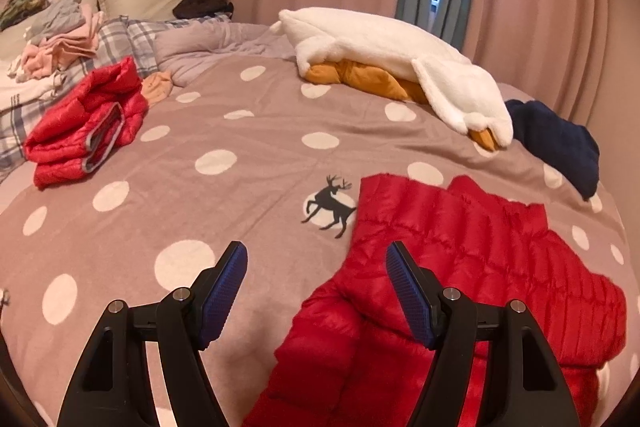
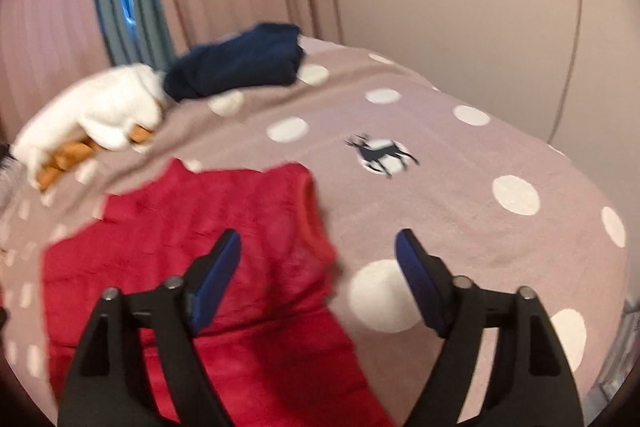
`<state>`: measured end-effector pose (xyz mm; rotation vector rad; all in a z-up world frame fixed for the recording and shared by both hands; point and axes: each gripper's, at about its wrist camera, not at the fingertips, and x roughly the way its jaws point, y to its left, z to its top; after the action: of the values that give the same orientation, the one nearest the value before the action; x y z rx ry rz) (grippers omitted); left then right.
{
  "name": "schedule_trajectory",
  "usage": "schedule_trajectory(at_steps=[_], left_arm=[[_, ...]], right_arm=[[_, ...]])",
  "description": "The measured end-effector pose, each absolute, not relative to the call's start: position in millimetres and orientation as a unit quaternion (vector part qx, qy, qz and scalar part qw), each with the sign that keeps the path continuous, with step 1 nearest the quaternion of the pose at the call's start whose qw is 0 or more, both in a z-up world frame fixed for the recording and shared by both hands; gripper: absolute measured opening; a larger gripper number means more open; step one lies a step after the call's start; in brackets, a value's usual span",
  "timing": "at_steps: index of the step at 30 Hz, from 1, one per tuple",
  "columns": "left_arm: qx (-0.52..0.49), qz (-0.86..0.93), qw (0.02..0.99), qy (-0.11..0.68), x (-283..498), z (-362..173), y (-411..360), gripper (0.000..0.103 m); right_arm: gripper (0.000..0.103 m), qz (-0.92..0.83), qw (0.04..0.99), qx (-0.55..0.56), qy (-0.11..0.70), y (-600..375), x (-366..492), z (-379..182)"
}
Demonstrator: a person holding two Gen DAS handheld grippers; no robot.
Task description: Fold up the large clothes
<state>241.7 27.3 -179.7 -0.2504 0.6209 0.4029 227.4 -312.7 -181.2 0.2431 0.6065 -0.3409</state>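
Both grippers wide open, holding nothing.
Left gripper [image 1: 316,259] and right gripper [image 2: 318,247] hover over red puffer jacket [image 1: 460,267] spread on polka-dot bedspread [image 1: 160,195].

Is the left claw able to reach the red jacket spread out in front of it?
Probably yes. The left claw is open and empty, the jacket lies flat just under its right finger, and nothing is between them.

Two red jackets [image 1: 472,267] [image 1: 86,129], one white goose toy [image 1: 384,55] and one navy garment [image 1: 556,143] lie on one dotted blanket [image 1: 240,155]; two grippers [image 1: 316,291] [image 2: 318,279] hover above that blanket
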Motion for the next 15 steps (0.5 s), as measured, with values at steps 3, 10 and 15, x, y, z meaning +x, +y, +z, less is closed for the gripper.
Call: schedule_trajectory(at_steps=[3, 10, 15], left_arm=[[-0.123, 0.194, 0.929, 0.291, 254, -176, 19, 0.086], [-0.076, 0.146, 0.929, 0.331, 322, -212, -16, 0.085], [-0.041, 0.143, 0.923, 0.356, 345, -268, -36, 0.066]], right_arm=[[0.091, -0.130, 0.941, 0.121, 0.288, -297, 230, -173], [0.011, -0.105, 0.933, 0.091, 0.333, -269, 287, -205], [0.004, -0.113, 0.929, 0.020, 0.353, -260, 319, -251]])
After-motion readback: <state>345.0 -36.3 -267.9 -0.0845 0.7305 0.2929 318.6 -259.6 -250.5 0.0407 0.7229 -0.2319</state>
